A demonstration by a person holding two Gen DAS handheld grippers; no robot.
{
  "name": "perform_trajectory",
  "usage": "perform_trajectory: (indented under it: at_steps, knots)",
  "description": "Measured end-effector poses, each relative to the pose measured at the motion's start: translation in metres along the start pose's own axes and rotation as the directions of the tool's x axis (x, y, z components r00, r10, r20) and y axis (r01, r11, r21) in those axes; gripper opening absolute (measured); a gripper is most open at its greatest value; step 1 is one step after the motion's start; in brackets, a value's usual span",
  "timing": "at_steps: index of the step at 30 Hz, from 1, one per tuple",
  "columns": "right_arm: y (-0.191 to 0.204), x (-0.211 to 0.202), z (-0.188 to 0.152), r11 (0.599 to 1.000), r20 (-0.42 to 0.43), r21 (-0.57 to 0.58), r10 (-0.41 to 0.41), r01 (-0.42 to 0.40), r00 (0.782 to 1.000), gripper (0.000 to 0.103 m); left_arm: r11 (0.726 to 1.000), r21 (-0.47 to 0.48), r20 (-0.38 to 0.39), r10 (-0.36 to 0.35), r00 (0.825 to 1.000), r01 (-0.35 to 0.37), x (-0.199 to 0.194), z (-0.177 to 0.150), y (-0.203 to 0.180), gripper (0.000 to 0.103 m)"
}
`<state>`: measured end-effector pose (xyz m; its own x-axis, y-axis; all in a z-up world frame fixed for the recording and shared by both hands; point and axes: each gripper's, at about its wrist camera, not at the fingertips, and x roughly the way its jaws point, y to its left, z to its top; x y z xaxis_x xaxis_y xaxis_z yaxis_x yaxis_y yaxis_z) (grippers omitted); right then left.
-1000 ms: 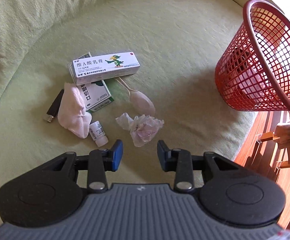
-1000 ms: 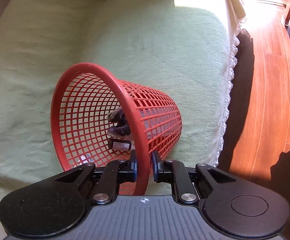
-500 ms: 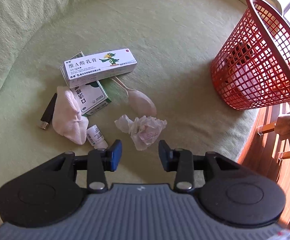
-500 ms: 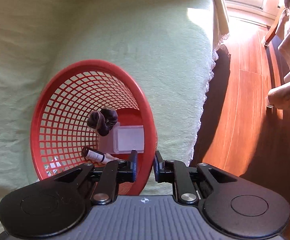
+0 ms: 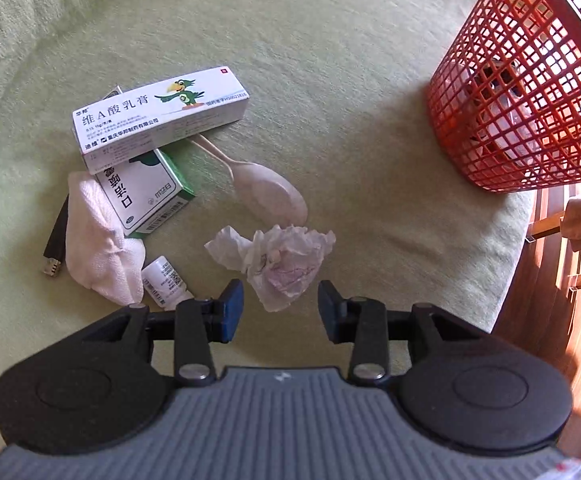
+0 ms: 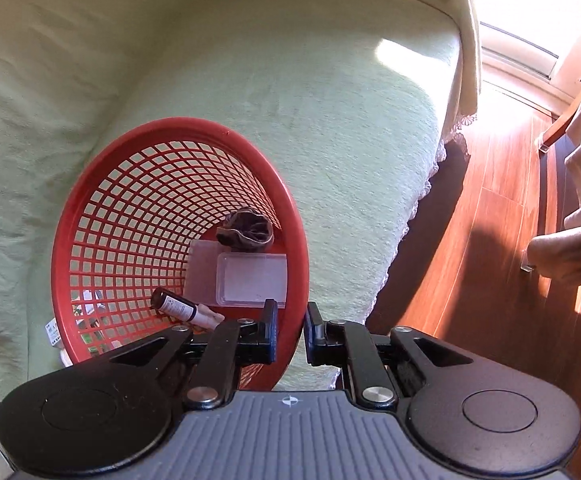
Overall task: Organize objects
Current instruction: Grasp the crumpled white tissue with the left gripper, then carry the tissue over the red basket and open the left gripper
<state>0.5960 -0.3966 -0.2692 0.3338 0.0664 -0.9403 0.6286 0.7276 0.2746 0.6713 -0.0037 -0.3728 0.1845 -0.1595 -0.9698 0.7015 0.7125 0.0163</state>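
Basket rim clamped by right gripper

Black hand-held gripper, blue pads, silver screws

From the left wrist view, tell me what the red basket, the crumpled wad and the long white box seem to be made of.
Red basket: glossy moulded plastic, judging by its open lattice wall.
Crumpled wad: thin matte tissue or paper, sharply creased; which one is unclear.
Long white box: printed cardboard, probably lightly coated, with crisp folded edges.
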Motion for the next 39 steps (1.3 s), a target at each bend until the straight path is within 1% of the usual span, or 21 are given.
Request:
perform_trajectory:
  at_steps: [2,4,10,11,14,17,19,23,26,30,33,36,39]
  knots:
    - [-0.001,0.001,0.001,1.0,-0.001,0.006,0.001,-0.001,1.0,0.01,1.0,0.003,0.014,-0.001,1.0,0.001,0.006,0.002,-0.001,0.035]
    - [0.0,0.0,0.001,1.0,0.001,0.009,0.002,-0.002,1.0,0.01,1.0,0.027,0.016,0.013,1.0,-0.013,0.011,0.004,-0.005,0.035]
    - [0.001,-0.002,-0.001,1.0,0.009,0.009,0.004,-0.004,1.0,0.01,0.986,0.154,0.024,0.067,0.997,-0.07,0.023,0.006,-0.018,0.034]
    - [0.001,-0.002,-0.001,1.0,0.009,0.007,0.006,-0.006,1.0,0.01,0.983,0.166,0.024,0.072,0.997,-0.075,0.024,0.006,-0.019,0.026]
    - [0.002,-0.003,-0.002,1.0,0.009,-0.004,0.005,-0.005,1.0,0.01,0.979,0.184,0.041,0.077,0.996,-0.083,0.016,0.004,-0.018,0.019]
    - [0.003,-0.003,-0.003,1.0,0.011,-0.013,0.002,-0.001,1.0,0.01,0.982,0.168,0.055,0.075,0.996,-0.083,-0.003,0.005,-0.015,0.018]
    - [0.005,-0.003,-0.003,1.0,0.014,-0.017,0.0,0.0,1.0,0.01,0.988,0.14,0.057,0.064,0.996,-0.071,-0.022,0.008,-0.012,0.017]
    - [0.01,-0.004,-0.006,0.999,0.025,-0.043,-0.013,0.014,1.0,0.01,0.998,0.069,0.06,0.009,0.998,-0.013,-0.073,0.024,-0.012,0.017]
    - [0.013,-0.004,-0.007,0.998,0.031,-0.061,-0.021,0.023,0.999,0.01,0.999,0.039,0.077,-0.029,0.997,0.026,-0.111,0.038,-0.022,0.017]
    - [0.017,-0.005,-0.01,0.996,0.04,-0.084,-0.03,0.033,0.999,0.01,0.997,0.062,0.127,-0.057,0.99,0.05,-0.154,0.049,-0.045,0.017]
    - [0.02,-0.004,-0.011,0.995,0.045,-0.094,-0.038,0.042,0.998,0.01,0.993,0.082,0.148,-0.099,0.984,0.088,-0.174,0.06,-0.067,0.017]
    - [0.022,-0.003,-0.011,0.994,0.05,-0.102,-0.042,0.047,0.998,0.01,0.986,0.109,0.165,-0.141,0.976,0.124,-0.186,0.071,-0.093,0.017]
    - [0.023,-0.003,-0.011,0.993,0.054,-0.105,-0.041,0.046,0.998,0.01,0.98,0.136,0.172,-0.165,0.971,0.143,-0.188,0.081,-0.117,0.017]
